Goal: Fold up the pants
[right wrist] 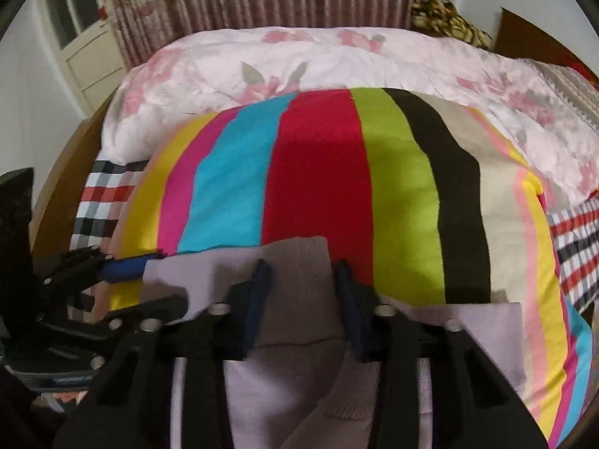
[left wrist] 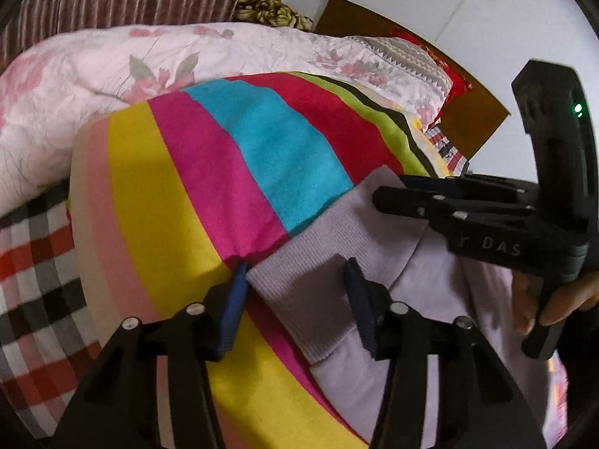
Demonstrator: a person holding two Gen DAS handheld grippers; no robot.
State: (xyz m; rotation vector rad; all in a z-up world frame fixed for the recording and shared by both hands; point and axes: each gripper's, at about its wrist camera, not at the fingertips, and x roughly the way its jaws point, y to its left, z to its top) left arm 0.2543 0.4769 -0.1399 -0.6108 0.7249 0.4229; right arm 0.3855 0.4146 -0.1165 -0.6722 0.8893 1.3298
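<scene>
up close, the left gripper (left wrist: pixel 295 292) has its blue-padded fingers (left wrist: pixel 234 299) spread apart around the ribbed cuff (left wrist: pixel 299 262) of the pale lilac pants (left wrist: pixel 430 299), one pad beside the cuff's edge, the other on it. the right gripper (right wrist: pixel 299 292) is likewise spread open, its fingers straddling a raised ribbed band (right wrist: pixel 295 262) of the same pants. the fabric is soft knit, lilac, bunched and creased near the camera. it lies on a bright striped blanket (right wrist: pixel 318 168), with a pink floral quilt (right wrist: pixel 299 60) behind and a checked sheet (left wrist: pixel 33 262) at the side.
</scene>
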